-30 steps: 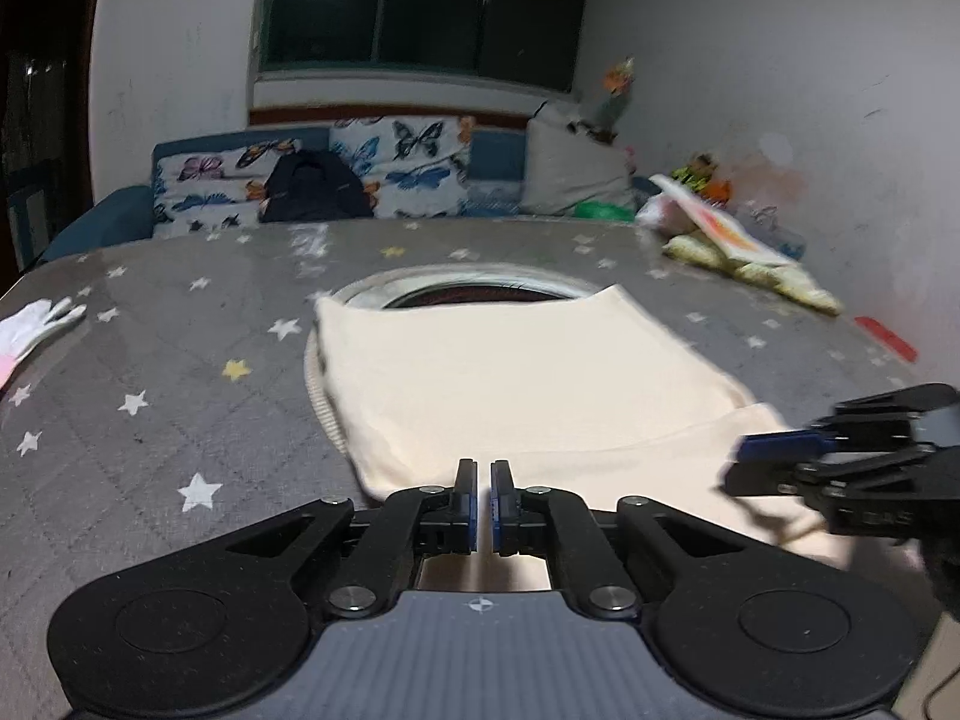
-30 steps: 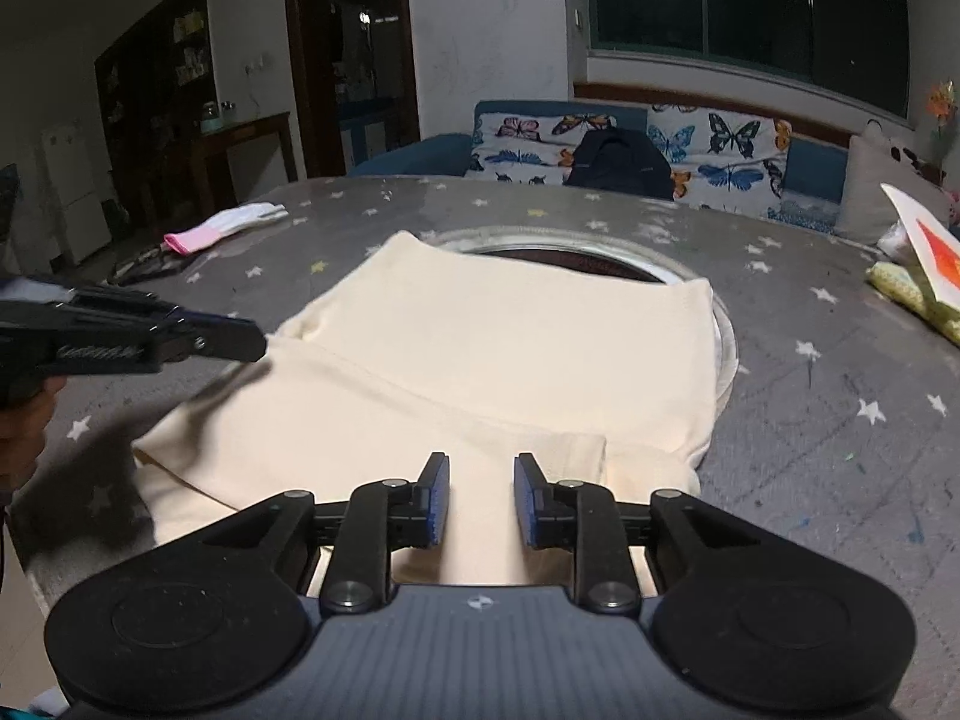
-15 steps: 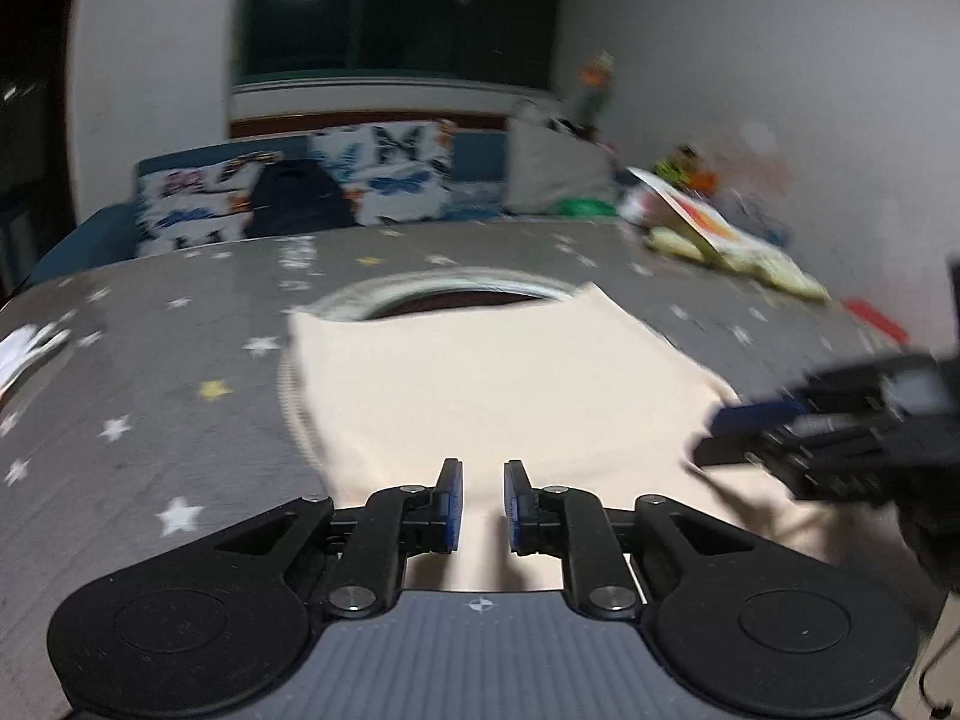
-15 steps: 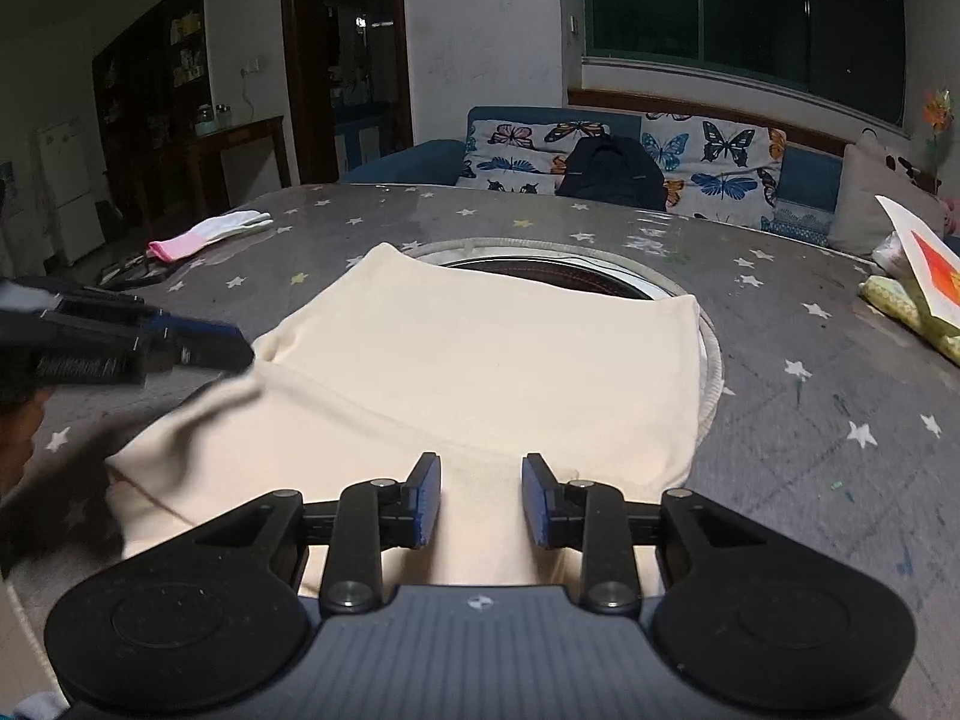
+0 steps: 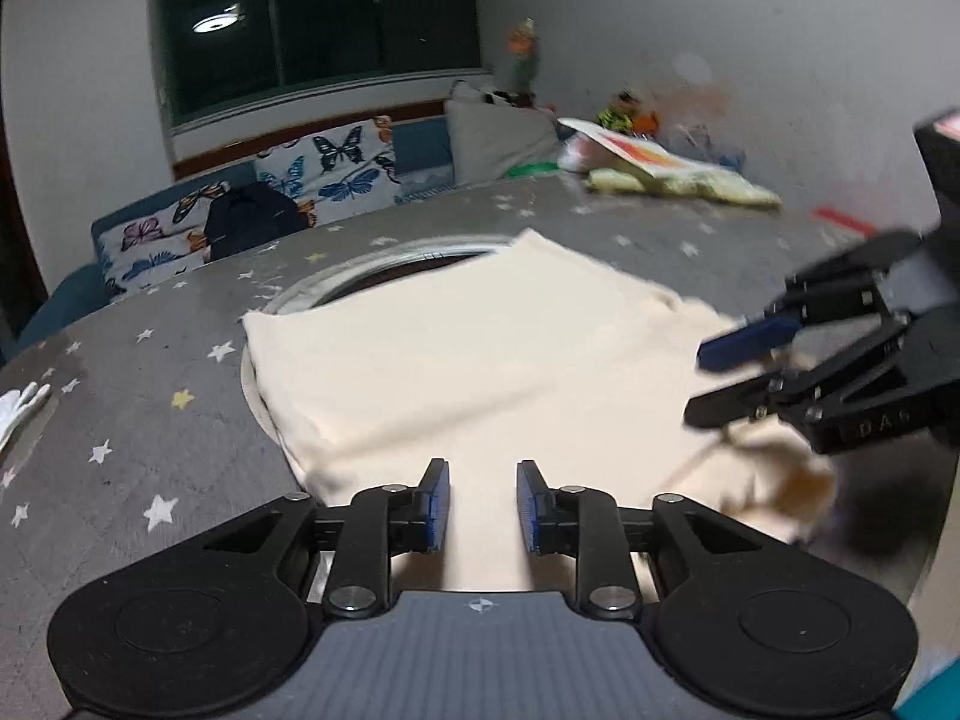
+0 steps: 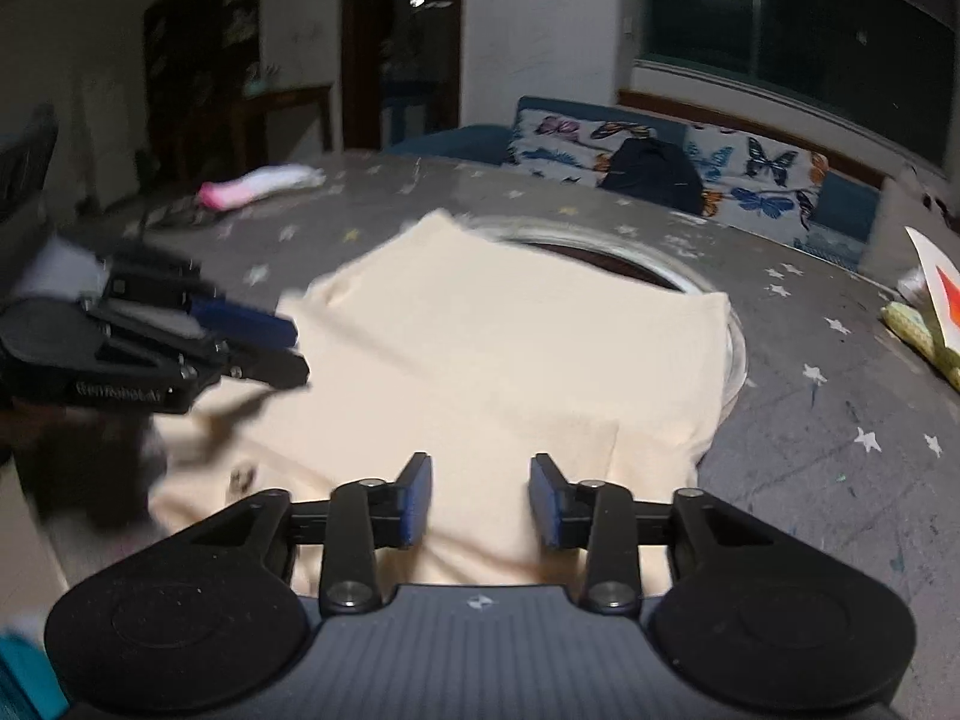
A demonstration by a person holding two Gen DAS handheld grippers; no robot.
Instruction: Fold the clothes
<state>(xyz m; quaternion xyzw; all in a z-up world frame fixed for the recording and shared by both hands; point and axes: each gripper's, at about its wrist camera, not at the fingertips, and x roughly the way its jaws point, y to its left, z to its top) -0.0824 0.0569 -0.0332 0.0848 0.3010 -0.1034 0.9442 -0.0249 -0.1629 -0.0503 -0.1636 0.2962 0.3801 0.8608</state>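
Note:
A cream garment [image 5: 480,360] lies partly folded on the grey star-print table [image 5: 150,420], and its near edge reaches the table's front. My left gripper [image 5: 483,507] hovers over that near edge. Its jaws are opening, with the cloth beneath the gap and the pads off it. In the left wrist view my right gripper [image 5: 699,387] hangs over the garment's crumpled right corner. The right wrist view shows the garment [image 6: 510,372] below my right gripper [image 6: 480,501], whose jaws are also opening with nothing pinched. My left gripper [image 6: 300,354] sits at the cloth's left edge.
A round metal-rimmed hole [image 5: 372,276] in the table is half covered by the garment. A white and pink glove [image 6: 258,186] lies far left. Books and bags [image 5: 660,174] sit at the far right. A butterfly-print sofa [image 5: 300,180] with a dark backpack [image 6: 651,174] stands behind.
Both pairs of jaws have parted from nearly shut. The left wrist view has tilted and shifted sideways. Each gripper now looms larger and closer in the other's view.

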